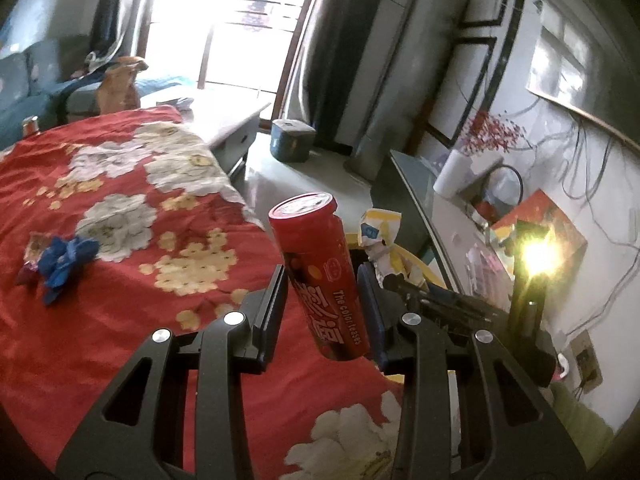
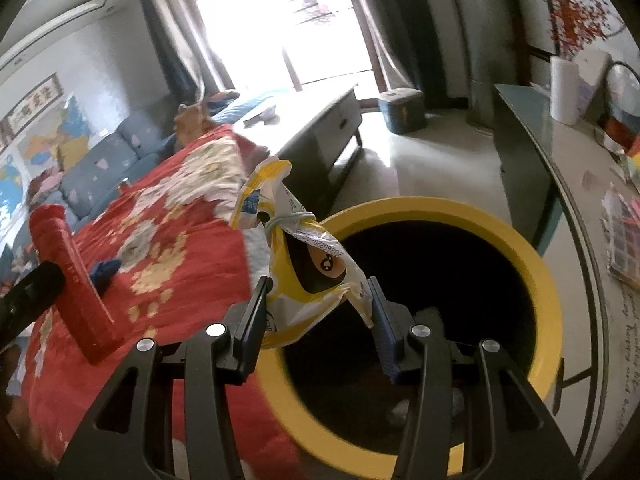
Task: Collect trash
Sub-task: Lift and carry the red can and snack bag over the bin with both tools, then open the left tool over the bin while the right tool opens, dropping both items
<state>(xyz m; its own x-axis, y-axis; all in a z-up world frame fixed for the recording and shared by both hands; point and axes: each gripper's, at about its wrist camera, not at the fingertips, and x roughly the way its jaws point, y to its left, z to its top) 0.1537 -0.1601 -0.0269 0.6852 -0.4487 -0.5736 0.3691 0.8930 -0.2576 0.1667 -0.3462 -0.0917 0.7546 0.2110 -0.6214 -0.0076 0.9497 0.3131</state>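
My left gripper (image 1: pixel 323 286) is shut on a red snack tube (image 1: pixel 318 276), held tilted above the red flowered cloth (image 1: pixel 120 208). The same red snack tube (image 2: pixel 74 280) shows at the left of the right wrist view. My right gripper (image 2: pixel 318 294) is shut on a yellow and white snack bag (image 2: pixel 304 268), which hangs over the near rim of a yellow bin (image 2: pixel 536 264) with a dark inside. The snack bag (image 1: pixel 384 240) also appears just right of the tube in the left wrist view. A blue crumpled wrapper (image 1: pixel 64 260) lies on the cloth.
A grey side table (image 2: pixel 568 184) with a white roll (image 2: pixel 566 92) and papers runs along the right. A low cabinet (image 2: pixel 320 120) and a blue box (image 2: pixel 402 110) stand by the bright window. A blue sofa (image 2: pixel 100 168) is behind the cloth. A lit lamp (image 1: pixel 536 256) glares at right.
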